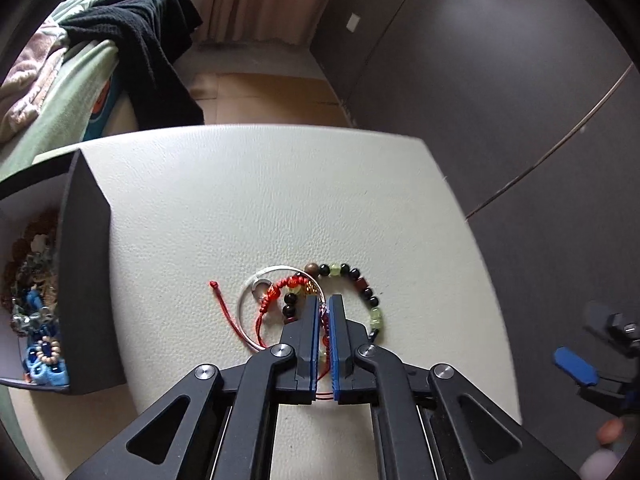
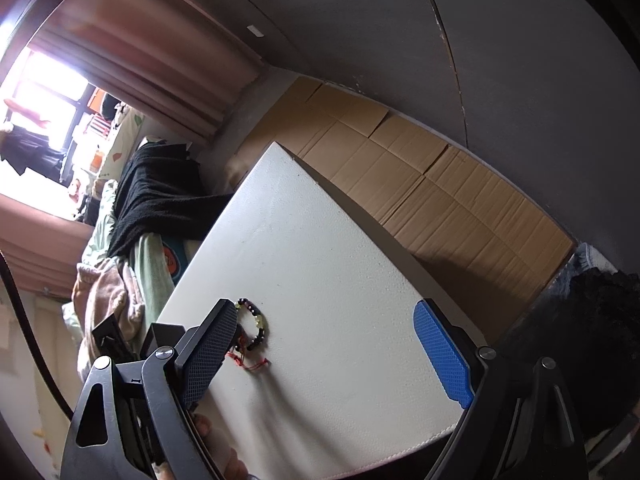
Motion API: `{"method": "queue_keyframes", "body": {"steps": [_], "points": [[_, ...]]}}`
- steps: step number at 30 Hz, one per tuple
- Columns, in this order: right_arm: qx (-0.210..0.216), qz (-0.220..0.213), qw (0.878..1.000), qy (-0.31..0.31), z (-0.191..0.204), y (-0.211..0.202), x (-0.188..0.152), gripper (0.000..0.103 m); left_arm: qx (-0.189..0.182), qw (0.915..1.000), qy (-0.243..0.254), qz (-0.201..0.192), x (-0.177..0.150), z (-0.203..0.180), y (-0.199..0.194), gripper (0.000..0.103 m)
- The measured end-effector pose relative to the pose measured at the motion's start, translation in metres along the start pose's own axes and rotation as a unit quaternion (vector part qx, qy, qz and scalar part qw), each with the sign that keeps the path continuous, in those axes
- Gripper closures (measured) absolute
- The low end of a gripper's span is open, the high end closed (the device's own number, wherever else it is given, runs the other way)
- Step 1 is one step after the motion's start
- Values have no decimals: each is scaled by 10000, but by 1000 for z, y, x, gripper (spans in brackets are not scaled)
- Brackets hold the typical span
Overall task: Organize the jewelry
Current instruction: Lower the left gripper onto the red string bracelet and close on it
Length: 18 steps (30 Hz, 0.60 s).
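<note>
On the white leather-topped table (image 1: 248,200) lies a tangle of jewelry: a silver bangle (image 1: 244,300), a red knotted cord bracelet (image 1: 276,292) and a bead bracelet (image 1: 360,292) with black, green and brown beads. My left gripper (image 1: 324,306) is down on this pile, its blue pads nearly closed on a thin purple-red strand between them. My right gripper (image 2: 332,344) is open and empty, held off the table's right edge; it also shows in the left wrist view (image 1: 576,368). The bead bracelet (image 2: 256,324) shows small in the right wrist view.
A dark open box (image 1: 86,272) at the table's left edge holds several bead pieces (image 1: 36,308). Behind the table are a bed with a black cloth (image 1: 144,40), curtains and flattened cardboard (image 2: 420,184) on the floor. A dark wall runs along the right.
</note>
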State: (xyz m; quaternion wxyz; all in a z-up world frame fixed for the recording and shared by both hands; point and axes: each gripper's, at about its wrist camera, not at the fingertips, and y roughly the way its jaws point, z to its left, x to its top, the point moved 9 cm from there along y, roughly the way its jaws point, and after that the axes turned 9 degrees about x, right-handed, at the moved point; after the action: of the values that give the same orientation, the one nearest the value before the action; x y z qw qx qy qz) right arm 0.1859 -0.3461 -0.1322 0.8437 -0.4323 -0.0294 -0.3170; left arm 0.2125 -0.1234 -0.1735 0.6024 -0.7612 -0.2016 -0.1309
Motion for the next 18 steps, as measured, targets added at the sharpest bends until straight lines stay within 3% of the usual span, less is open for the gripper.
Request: {"method": "queue_keyframes", "body": {"steps": [3,14,18], "points": [[-18,69,9999,-119,7,7,-4,12,-270,9995,-160,-91,3,4,-17,101],[83,516,9968,-601,38,46,-29,13,-654,9957,-490,-428,20,31,-58,101],[299,856,9936,-673,52,67,-46,32,-795,9934,-605,-566,26,42,-74,101]]}}
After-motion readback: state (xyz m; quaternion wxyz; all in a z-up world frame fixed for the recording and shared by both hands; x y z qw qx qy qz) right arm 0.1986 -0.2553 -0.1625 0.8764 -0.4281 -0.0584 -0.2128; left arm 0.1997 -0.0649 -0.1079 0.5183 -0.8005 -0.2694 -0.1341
